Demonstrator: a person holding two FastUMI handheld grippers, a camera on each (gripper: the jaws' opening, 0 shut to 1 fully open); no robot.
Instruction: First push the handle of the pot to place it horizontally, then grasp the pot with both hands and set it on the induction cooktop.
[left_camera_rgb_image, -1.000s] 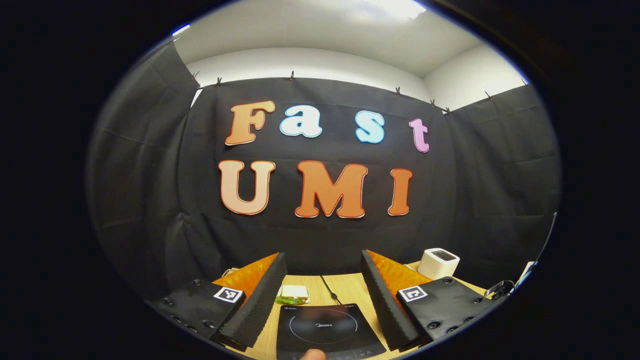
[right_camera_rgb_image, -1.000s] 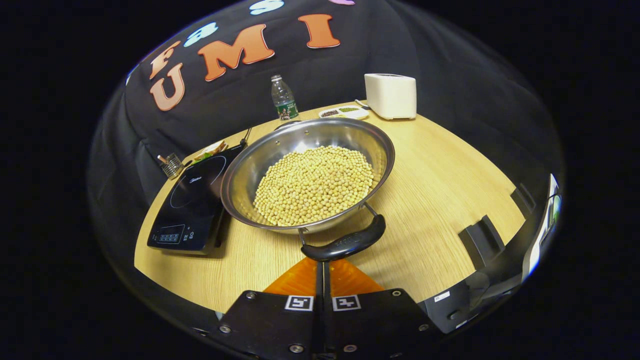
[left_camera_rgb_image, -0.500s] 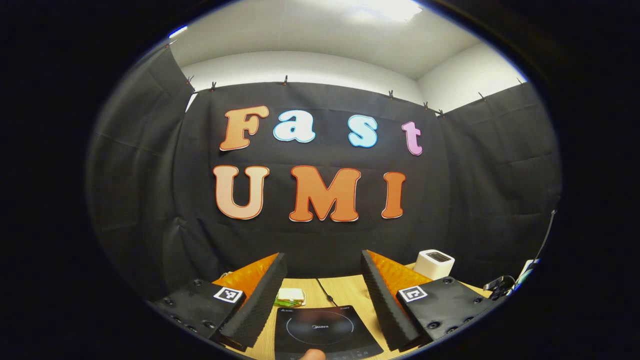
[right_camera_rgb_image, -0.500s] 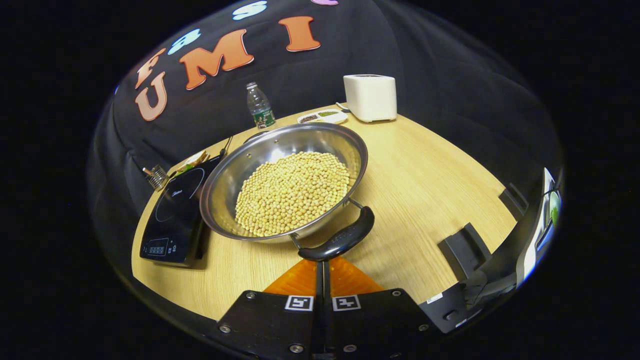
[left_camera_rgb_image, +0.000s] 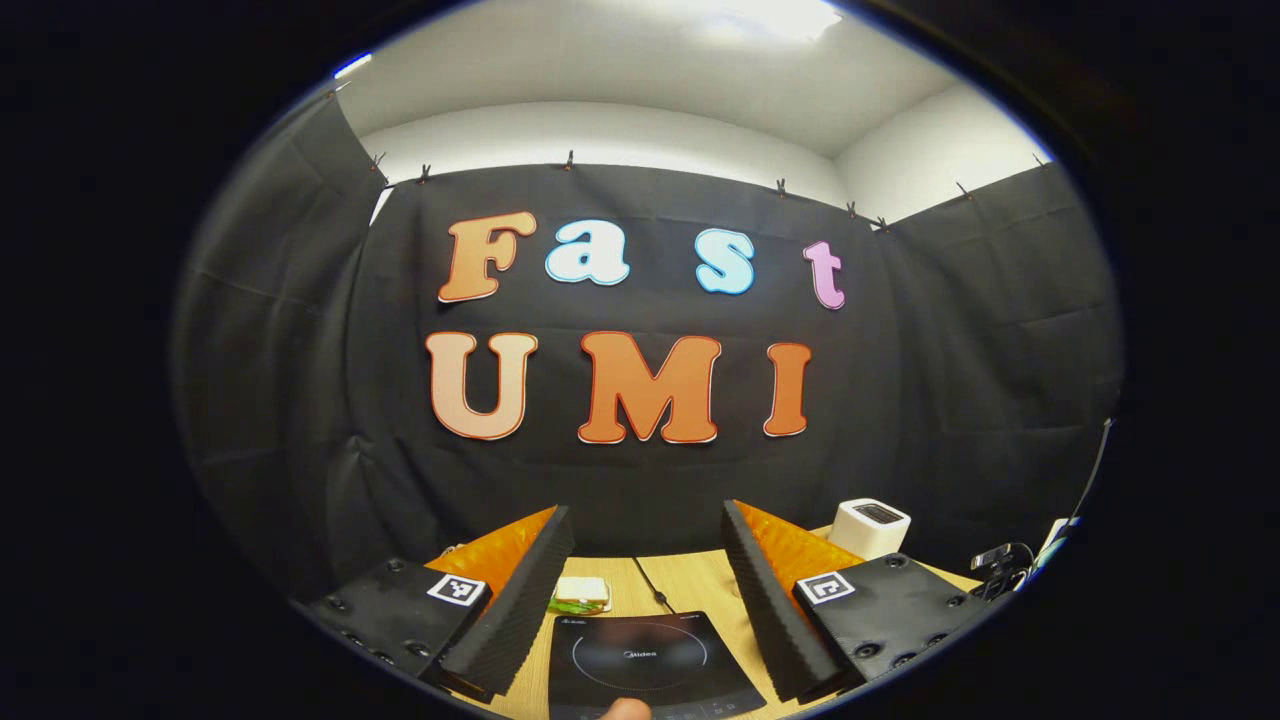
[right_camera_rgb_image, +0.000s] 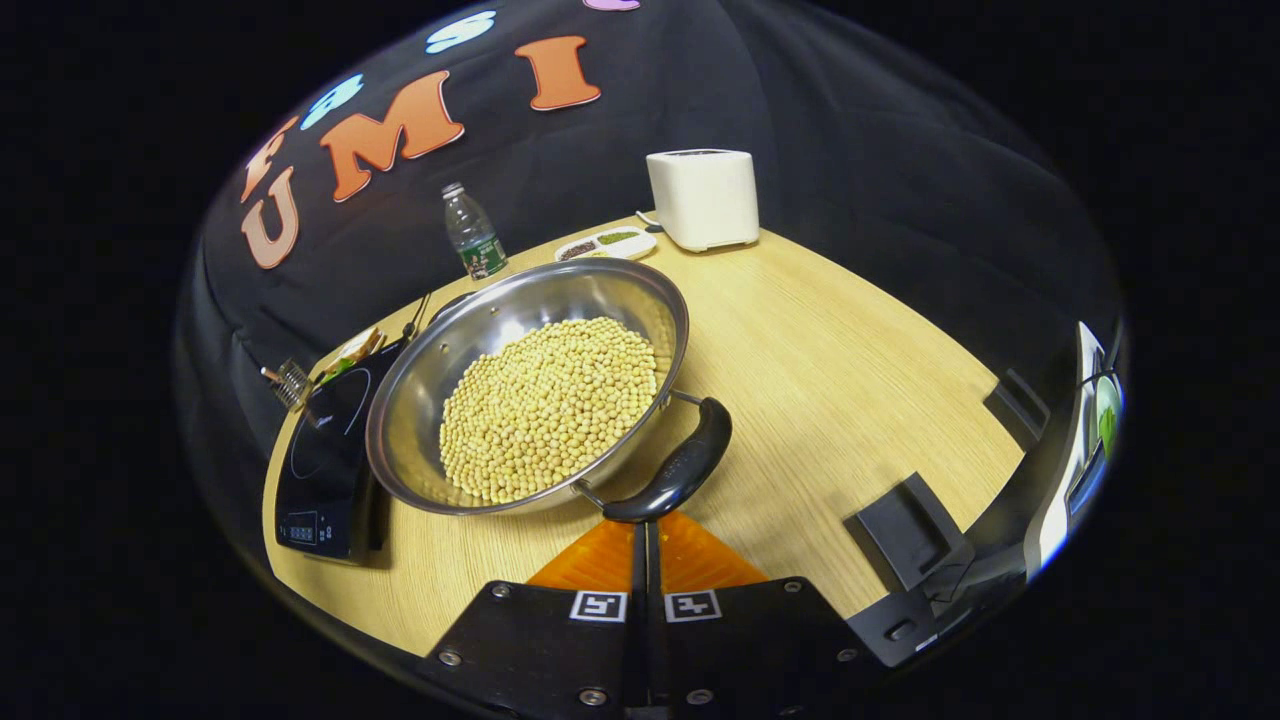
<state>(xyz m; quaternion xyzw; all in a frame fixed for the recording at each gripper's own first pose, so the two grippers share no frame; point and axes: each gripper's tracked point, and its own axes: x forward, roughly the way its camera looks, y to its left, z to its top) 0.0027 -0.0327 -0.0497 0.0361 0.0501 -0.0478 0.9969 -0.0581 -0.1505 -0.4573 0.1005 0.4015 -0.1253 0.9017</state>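
One pot (right_camera_rgb_image: 530, 390) stands on the counter (right_camera_rgb_image: 830, 370), heaped with pale round beans (right_camera_rgb_image: 545, 405). It has one black handle (right_camera_rgb_image: 680, 468) facing the near edge, and a second dark piece shows past its far rim, too hidden to make out. One induction cooktop (right_camera_rgb_image: 322, 455) lies just beside the pot on the left side of the counter, near the left edge. Along the far edge stand one water bottle (right_camera_rgb_image: 472, 240), one divided tray (right_camera_rgb_image: 605, 243) and one white toaster (right_camera_rgb_image: 702, 198). One sandwich (right_camera_rgb_image: 350, 352) sits behind the cooktop.

The counter to the right of the pot is bare wood out to the right edge, where two dark brackets (right_camera_rgb_image: 905, 515) sit at the rim. Between pot and cooktop there is almost no gap.

The right tool (right_camera_rgb_image: 645, 545) is closed, its fingers pressed together with nothing between them, and its tip sits at the near end of the pot's handle; whether it touches cannot be told. The handle runs at a slant across the tip.

The left tool (left_camera_rgb_image: 645, 565) is open, fingers spread wide and holding nothing. It hangs above the near edge of the cooktop (left_camera_rgb_image: 645, 660), with the sandwich (left_camera_rgb_image: 582, 593) and toaster (left_camera_rgb_image: 870, 525) beyond it.
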